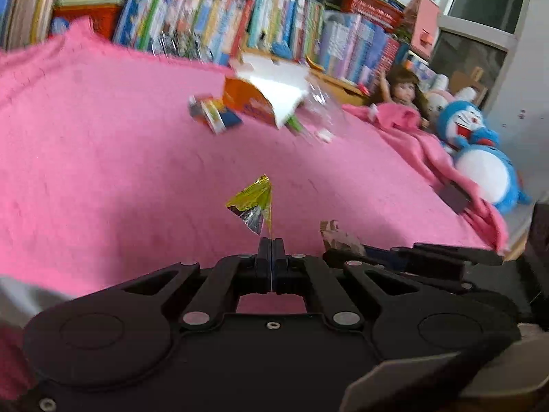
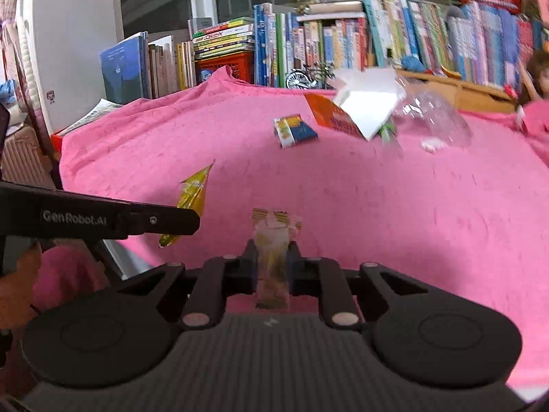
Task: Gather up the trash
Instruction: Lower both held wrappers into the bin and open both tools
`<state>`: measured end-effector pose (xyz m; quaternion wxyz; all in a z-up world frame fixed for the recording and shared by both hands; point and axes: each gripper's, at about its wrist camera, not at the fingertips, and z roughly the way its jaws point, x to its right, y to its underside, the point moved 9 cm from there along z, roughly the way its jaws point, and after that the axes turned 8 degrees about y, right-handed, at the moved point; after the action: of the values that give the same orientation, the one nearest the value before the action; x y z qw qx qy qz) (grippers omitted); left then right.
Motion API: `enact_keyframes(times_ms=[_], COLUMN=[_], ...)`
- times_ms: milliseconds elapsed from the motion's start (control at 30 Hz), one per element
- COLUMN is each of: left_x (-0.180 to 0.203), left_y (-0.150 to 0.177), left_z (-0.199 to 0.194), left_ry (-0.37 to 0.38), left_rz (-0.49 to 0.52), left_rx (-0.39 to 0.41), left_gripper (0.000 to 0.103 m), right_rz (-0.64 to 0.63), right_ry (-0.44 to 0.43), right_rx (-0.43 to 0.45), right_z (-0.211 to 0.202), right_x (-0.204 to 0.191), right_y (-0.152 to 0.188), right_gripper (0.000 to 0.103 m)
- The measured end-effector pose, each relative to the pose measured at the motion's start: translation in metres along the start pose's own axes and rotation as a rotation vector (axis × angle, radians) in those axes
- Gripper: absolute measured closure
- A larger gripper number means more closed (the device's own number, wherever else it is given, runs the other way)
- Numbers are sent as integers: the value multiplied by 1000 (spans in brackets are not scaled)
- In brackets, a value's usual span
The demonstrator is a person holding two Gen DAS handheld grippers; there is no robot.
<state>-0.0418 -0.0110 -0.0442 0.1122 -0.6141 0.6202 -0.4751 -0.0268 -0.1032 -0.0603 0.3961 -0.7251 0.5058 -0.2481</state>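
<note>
Left gripper (image 1: 271, 240): fingers pressed together on corner of yellow foil wrapper (image 1: 254, 202), held clear above pink blanket (image 1: 103, 144).
Right gripper (image 2: 272, 250): fingers narrow, clamped on pale crinkled wrapper (image 2: 274, 240); wrapper runs back between the fingers.
Both loads lifted, side by side, near the front edge of the blanket.

Step in hand, by judgement: carry phase, two pieces picked, none dropped off. No bin or bag visible in either view; next move calls for finding one and releasing there.

Left to collect, at 12 to 1 o'clock in right view: small blue-and-yellow packet (image 2: 295, 130), orange-and-white carton (image 2: 350, 110), clear plastic bottle (image 2: 432, 120) just beside carton.

Open blanket between grippers and that cluster. Bookshelf (image 2: 343, 41) close behind at 12 o'clock. Doll (image 1: 405, 92) and blue plush toy (image 1: 480, 144) at 2 o'clock in left view, crowding that edge.
</note>
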Motion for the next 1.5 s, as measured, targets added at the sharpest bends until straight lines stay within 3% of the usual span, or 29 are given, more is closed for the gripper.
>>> enact_keyframes(times_ms=[267, 667, 967, 1067, 1267, 1500], left_x=[5, -5, -10, -7, -6, -4], left_y=[61, 140, 146, 143, 143, 134], left_z=[1, 32, 36, 40, 41, 36], left_ry=[4, -46, -65, -67, -80, -106], left_rz=[6, 19, 34, 35, 42, 71], left_rx=[-158, -375, -392, -397, -403, -382], left_gripper=[102, 102, 99, 98, 93, 67], right_rz=[74, 156, 169, 169, 158, 157], right_ry=[33, 72, 67, 62, 60, 52], right_rx=[-90, -275, -323, -326, -323, -308], right_z=[-22, -3, 2, 4, 4, 0], right_x=[11, 17, 16, 14, 12, 14], right_y=[59, 131, 146, 145, 144, 136], right_gripper=[82, 81, 74, 57, 42, 36])
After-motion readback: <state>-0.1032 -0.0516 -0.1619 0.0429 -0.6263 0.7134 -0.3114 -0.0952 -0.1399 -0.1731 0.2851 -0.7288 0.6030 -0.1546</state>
